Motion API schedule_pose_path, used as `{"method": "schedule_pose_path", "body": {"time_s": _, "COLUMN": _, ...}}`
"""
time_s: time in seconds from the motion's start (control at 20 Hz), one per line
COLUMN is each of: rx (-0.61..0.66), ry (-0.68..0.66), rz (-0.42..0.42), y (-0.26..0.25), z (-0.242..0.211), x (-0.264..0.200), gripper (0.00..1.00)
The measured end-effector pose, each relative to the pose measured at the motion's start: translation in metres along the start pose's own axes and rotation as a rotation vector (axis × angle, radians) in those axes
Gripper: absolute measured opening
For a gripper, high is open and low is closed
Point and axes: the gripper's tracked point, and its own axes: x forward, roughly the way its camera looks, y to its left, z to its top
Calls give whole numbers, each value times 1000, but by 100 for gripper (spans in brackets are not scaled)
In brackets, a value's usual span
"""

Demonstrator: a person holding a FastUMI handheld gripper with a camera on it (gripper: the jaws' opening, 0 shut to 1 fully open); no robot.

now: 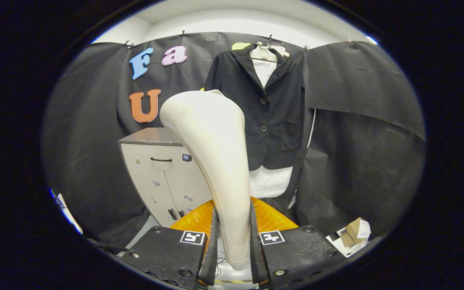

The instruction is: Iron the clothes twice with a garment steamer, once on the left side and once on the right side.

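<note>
While the gripper [232, 257] jaws are pinching the steamer [216, 161] handle upright, its head is hanging short of the jacket [272, 112] on the hanger beyond, so I'd be closing in squarely before stroking one side.

text: none readable | gripper [232, 241]: square black-and-white marker on each finger, no words | cabinet [163, 169]: stickers too small

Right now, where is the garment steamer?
In the gripper view the garment steamer stands upright between the two fingers, which clamp its lower part; beyond it are the hanging black jacket and the grey cabinet.
</note>
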Motion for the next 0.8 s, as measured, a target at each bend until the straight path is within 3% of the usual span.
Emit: {"method": "schedule_pose_path", "body": {"time_s": 0.8, "rx": -3, "ry": -52, "rz": 7, "y": -13, "z": 9, "x": -15, "gripper": 36}}
